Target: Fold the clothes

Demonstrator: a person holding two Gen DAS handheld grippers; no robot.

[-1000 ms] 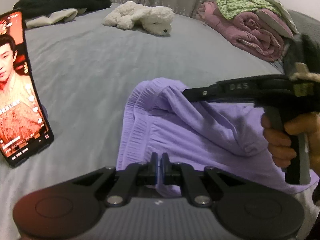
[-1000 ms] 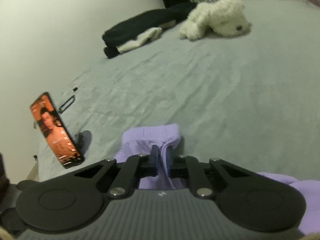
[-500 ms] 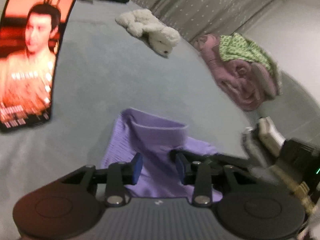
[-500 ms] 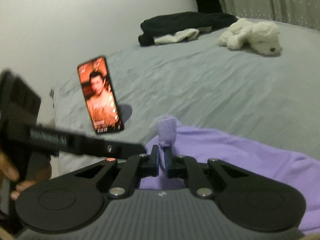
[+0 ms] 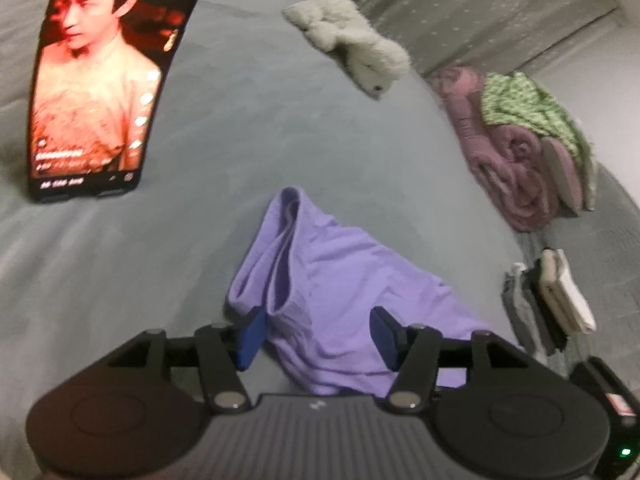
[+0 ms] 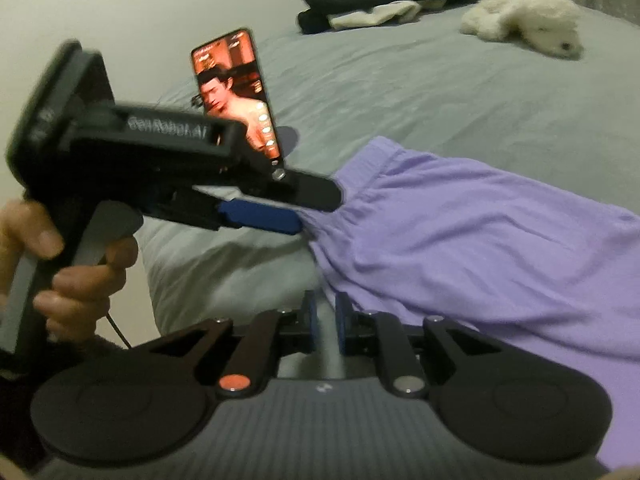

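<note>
The purple garment (image 5: 332, 280) lies rumpled on the grey bed (image 5: 224, 128), its length running away from us past the waistband. Our left gripper (image 5: 318, 334) straddles the near edge, jaws opening, gripping nothing. Our right gripper (image 6: 324, 322) opens too, narrowly, cloth just beside it, apparently released.

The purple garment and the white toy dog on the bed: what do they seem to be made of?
The purple garment looks like soft, matte knit, probably cotton jersey: it drapes limply, wrinkles finely and gathers at a ribbed, likely elastic band. The white toy dog looks like plush synthetic fur: a fuzzy, shaggy outline with a small dark eye. Blur leaves the exact fibres open.
</note>
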